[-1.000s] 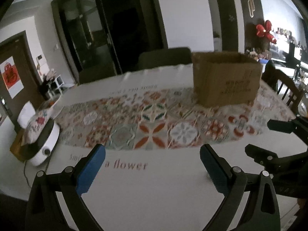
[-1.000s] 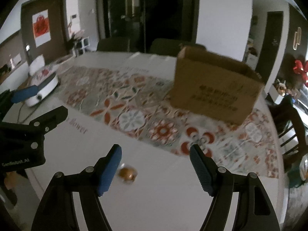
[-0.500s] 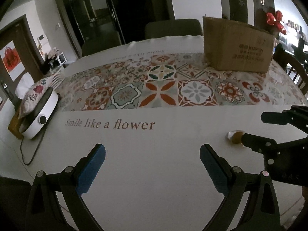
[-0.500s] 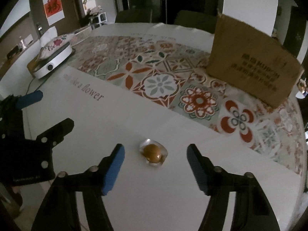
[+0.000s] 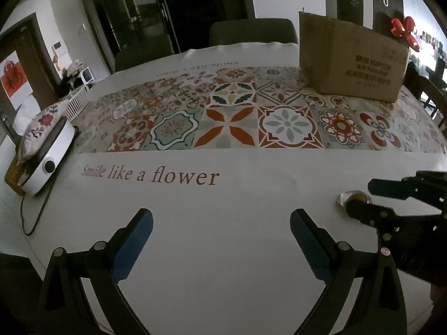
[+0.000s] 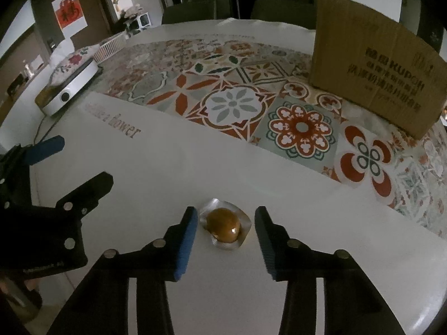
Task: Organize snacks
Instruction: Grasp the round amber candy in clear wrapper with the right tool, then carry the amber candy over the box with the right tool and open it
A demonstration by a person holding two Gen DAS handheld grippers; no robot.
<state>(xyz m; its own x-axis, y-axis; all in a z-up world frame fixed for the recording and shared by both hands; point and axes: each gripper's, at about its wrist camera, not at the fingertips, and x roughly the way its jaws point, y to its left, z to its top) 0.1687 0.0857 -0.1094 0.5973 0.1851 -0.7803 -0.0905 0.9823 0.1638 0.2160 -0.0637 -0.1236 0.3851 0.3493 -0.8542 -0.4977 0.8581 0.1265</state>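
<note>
In the right wrist view the right gripper (image 6: 225, 223) sits at lower centre of the frame, its blue-padded fingers (image 6: 185, 234) spread to either side of a small wrapped snack (image 6: 225, 224): a round amber-brown sweet sealed in a clear, crinkled wrapper, possibly a jelly or candied fruit, though the dim light makes that hard to judge. The snack lies on the plain white strip of the tablecloth (image 6: 279, 184), between the two pads; a narrow gap shows on each side, so neither pad touches it.

At the upper right of that frame a brown cardboard box (image 6: 374, 75) stands upright on the patterned tile band of the cloth, well apart from the snack. Its printed side faces the camera and its inside is hidden, so what it holds cannot be told.

In the left wrist view the left gripper (image 5: 220, 234) is at the bottom of the frame with its fingers spread wide over bare white cloth, nothing between them. The printed words "Smile like a flower" (image 5: 151, 174) run across the cloth just above it. The right gripper appears at the right edge, with the snack partly covered by its near finger. At the left edge a white round appliance (image 5: 46, 159) with a floral cushion (image 5: 42, 124) on top sits beside the table, its cord trailing down
</note>
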